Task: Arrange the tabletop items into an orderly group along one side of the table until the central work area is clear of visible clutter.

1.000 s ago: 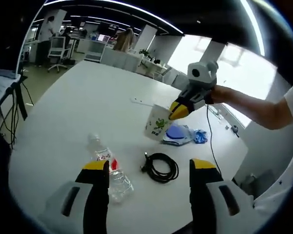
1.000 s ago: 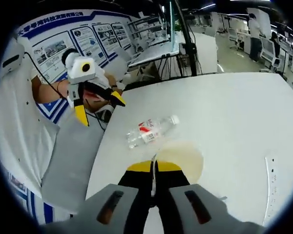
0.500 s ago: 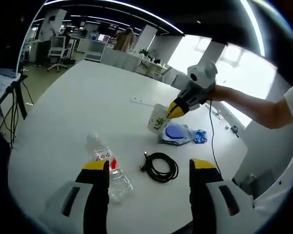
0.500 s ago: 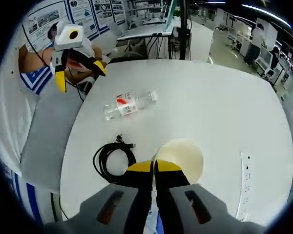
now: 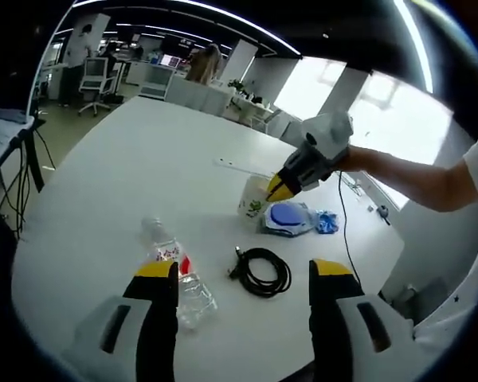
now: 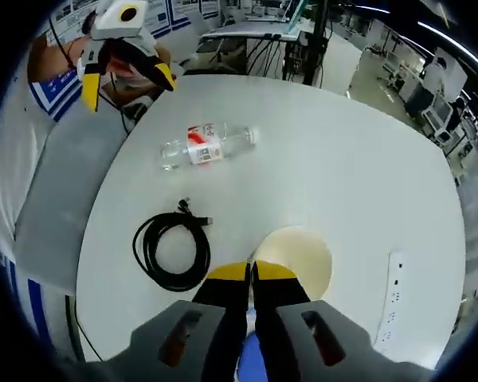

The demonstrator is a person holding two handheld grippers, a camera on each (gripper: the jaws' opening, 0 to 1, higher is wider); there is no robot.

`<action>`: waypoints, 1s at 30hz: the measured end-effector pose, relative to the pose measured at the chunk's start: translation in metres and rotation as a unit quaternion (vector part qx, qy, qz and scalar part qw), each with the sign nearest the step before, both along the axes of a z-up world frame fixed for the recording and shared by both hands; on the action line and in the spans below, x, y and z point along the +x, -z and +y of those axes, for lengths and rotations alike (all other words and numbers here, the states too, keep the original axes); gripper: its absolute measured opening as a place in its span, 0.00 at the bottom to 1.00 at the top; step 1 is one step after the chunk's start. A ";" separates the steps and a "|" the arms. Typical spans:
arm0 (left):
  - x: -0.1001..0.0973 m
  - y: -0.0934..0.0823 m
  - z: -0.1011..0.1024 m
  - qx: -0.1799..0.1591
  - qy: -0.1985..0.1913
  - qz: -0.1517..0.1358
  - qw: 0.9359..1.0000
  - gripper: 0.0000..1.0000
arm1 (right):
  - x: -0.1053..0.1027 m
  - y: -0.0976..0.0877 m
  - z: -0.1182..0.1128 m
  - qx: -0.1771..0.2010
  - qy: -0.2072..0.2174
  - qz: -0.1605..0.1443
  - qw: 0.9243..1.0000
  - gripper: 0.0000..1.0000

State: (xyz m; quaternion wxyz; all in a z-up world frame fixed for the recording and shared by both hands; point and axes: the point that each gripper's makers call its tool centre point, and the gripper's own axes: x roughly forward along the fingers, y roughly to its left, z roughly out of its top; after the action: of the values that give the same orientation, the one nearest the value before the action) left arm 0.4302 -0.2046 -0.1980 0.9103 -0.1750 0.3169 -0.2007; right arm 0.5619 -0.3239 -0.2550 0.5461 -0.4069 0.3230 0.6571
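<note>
A paper cup (image 5: 253, 199) with a green print stands upright low over the white table (image 5: 127, 167), my right gripper (image 5: 280, 189) shut on its rim. In the right gripper view the jaws (image 6: 251, 273) pinch the cup's rim and its pale inside (image 6: 301, 256) shows. My left gripper (image 5: 244, 274) is open near the table's front edge, over a clear water bottle (image 5: 175, 274) lying on its side and a coiled black cable (image 5: 263, 272). The right gripper view also shows the bottle (image 6: 207, 145), the cable (image 6: 171, 251) and the open left gripper (image 6: 126, 83).
A blue-lidded pack (image 5: 287, 216) and a crumpled blue cloth (image 5: 327, 223) lie right beside the cup. A white power strip (image 5: 235, 165) lies behind it, also seen along the table edge (image 6: 392, 298). Office desks and chairs stand beyond the table.
My right gripper has carried the cup down and toward the blue pack, its view tilting to look down on the table. The left gripper, bottle and cable have stayed put.
</note>
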 end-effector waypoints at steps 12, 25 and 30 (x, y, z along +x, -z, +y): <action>-0.003 0.002 0.002 0.000 -0.003 0.003 1.000 0.67 | 0.005 0.018 -0.005 -0.021 -0.016 -0.029 0.999 0.00; -0.007 0.003 0.000 0.000 -0.004 0.005 1.000 0.67 | 0.003 0.023 -0.007 -0.019 -0.007 -0.027 0.999 0.00; -0.008 0.003 0.000 0.000 -0.004 0.005 1.000 0.67 | 0.003 0.024 -0.008 -0.020 -0.004 -0.027 0.999 0.00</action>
State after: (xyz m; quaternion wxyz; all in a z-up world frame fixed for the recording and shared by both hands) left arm 0.4227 -0.2044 -0.2011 0.9093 -0.1774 0.3211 -0.1965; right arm 0.5647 -0.3319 -0.2792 0.5442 -0.4364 0.3193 0.6415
